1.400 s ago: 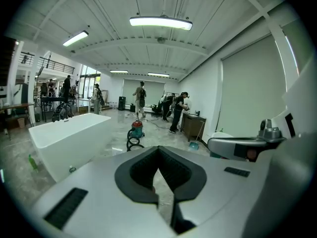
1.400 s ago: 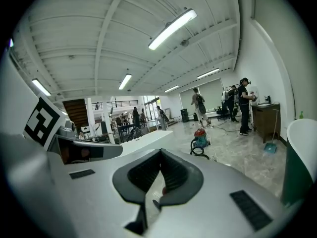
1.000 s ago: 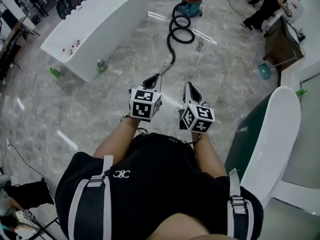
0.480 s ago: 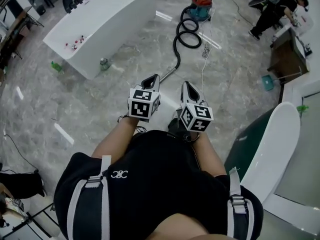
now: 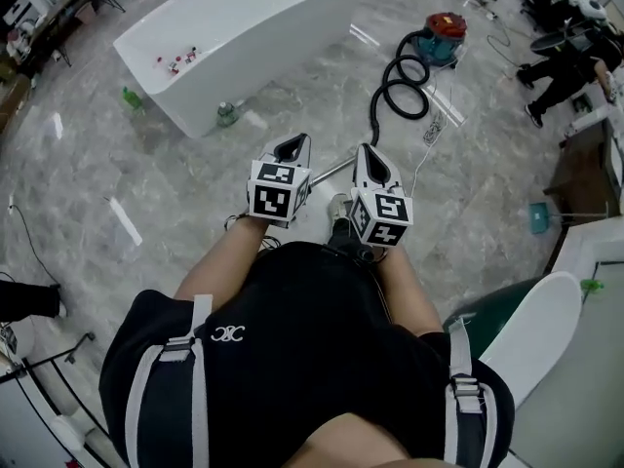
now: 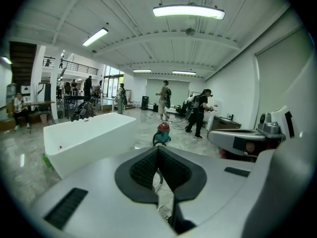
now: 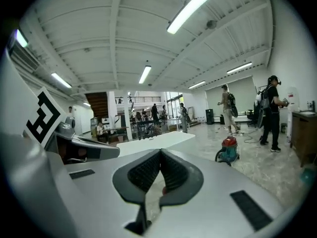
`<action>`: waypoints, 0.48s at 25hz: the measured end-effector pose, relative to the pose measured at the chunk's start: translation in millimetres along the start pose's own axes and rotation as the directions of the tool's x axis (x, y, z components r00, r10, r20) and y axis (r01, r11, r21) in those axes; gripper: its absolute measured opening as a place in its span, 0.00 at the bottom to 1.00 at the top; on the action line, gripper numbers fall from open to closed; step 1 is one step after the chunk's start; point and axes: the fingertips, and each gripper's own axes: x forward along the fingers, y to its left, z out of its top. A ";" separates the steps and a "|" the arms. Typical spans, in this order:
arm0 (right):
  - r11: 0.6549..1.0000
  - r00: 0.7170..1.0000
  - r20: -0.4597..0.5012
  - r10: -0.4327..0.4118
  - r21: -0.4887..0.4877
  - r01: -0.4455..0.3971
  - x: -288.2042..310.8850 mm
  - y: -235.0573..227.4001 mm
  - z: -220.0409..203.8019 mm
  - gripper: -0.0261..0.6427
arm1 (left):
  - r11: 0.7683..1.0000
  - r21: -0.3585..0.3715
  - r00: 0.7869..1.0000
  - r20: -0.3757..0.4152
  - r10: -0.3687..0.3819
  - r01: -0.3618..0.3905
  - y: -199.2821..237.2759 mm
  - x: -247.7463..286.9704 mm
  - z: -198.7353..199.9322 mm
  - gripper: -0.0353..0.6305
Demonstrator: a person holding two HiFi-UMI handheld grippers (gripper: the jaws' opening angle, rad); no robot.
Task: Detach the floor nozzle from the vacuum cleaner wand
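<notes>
Head view: we are holding left gripper and right gripper jaws closed, empty, above the wand, risking tripping on its hose.

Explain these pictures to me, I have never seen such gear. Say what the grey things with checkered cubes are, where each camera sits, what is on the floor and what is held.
No robot here: a person holds a gripper in each hand, the left gripper and the right gripper; the cubes are part of them. The head view comes from a camera on the person's head, looking down. The two gripper views come from cameras riding on the grippers, looking along their jaws. Both pairs of jaws are together with nothing between them, so nothing is held. On the marble floor stands a red and teal vacuum cleaner; its black hose coils toward a metal wand. The nozzle is not visible. A long white counter stands to the left.
</notes>
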 end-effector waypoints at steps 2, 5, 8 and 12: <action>0.998 0.998 -0.002 0.068 -0.003 -0.068 28.6 -6.3 5.8 0.05 | 0.999 -0.023 0.999 -0.006 0.039 -0.039 11.8 23.1 5.6 0.05; 0.986 0.986 -0.015 0.167 -0.013 -0.168 72.9 -17.5 18.3 0.05 | 0.993 -0.063 0.995 -0.008 0.099 -0.100 30.7 57.6 22.4 0.06; 0.973 0.973 -0.042 0.227 -0.033 -0.228 115.3 -36.6 30.6 0.05 | 0.982 -0.110 0.988 -0.014 0.153 -0.154 48.7 94.2 38.3 0.06; 0.955 0.952 -0.107 0.286 -0.045 -0.292 165.0 -74.2 34.9 0.05 | 0.948 -0.234 0.976 -0.043 0.213 -0.217 68.5 147.7 48.0 0.06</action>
